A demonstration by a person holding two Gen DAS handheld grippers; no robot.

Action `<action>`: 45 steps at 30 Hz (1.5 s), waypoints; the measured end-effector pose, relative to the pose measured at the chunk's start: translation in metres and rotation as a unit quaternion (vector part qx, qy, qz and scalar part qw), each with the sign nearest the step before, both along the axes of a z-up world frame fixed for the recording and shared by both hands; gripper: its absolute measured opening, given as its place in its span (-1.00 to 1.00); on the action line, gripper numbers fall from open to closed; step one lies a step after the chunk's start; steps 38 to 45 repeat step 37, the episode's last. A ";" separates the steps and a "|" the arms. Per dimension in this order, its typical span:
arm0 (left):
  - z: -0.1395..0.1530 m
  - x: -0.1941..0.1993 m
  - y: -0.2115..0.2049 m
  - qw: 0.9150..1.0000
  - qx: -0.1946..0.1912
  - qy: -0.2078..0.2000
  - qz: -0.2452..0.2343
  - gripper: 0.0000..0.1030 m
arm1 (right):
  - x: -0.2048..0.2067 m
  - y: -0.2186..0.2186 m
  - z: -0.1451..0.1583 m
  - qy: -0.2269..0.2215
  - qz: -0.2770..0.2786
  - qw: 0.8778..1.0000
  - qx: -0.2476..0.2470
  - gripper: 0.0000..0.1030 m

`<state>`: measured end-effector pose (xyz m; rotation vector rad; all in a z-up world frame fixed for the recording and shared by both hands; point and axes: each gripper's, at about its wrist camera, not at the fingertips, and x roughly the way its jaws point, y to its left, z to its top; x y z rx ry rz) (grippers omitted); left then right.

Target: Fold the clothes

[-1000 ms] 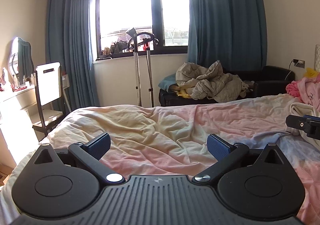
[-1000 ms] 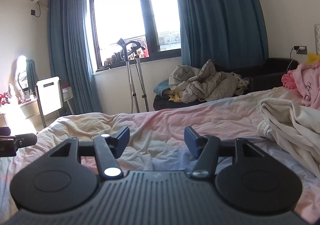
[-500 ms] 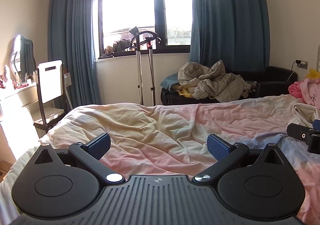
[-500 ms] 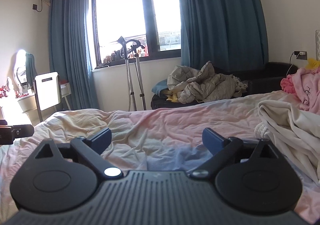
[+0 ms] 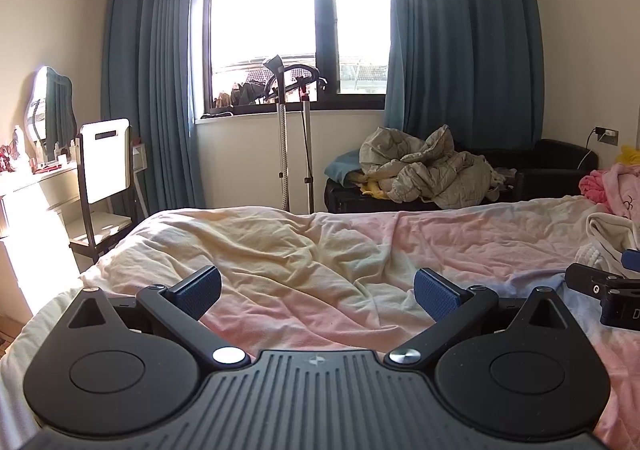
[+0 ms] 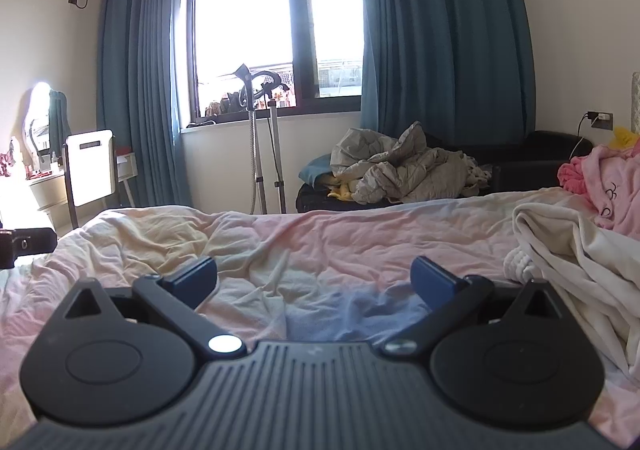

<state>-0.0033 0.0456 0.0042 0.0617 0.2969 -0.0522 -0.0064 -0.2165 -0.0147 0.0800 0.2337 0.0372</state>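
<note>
Claws are both standing wide and empty over the bed (image 5: 320,250): left claw (image 5: 318,292), right claw (image 6: 314,276) just opened; white garment (image 6: 560,250) is lying beside the right claw.

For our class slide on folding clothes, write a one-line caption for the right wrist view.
Right claw open and empty above the rumpled bed cover, white garment to its right.

The right tongs (image 6: 314,276) hover low over the rumpled pink and cream bedsheet (image 6: 320,234), jaws having just spread wide with nothing between them. A crumpled white garment (image 6: 568,250) lies on the bed to the right, a pink one (image 6: 604,178) behind it. At the left edge, a tip of the left tongs (image 6: 24,246) shows.
</note>
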 end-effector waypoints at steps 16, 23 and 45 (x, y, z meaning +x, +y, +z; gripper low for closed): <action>-0.004 -0.001 -0.001 1.000 0.005 -0.007 -0.003 1.00 | 0.005 0.001 -0.004 0.008 -0.003 1.000 0.003 1.00; -0.005 -0.002 -0.005 1.000 0.016 -0.012 -0.002 1.00 | 0.005 0.002 -0.004 0.006 -0.001 1.000 0.002 1.00; -0.007 0.000 -0.004 1.000 0.011 -0.009 0.002 1.00 | 0.005 0.002 -0.006 0.009 -0.005 1.000 0.004 1.00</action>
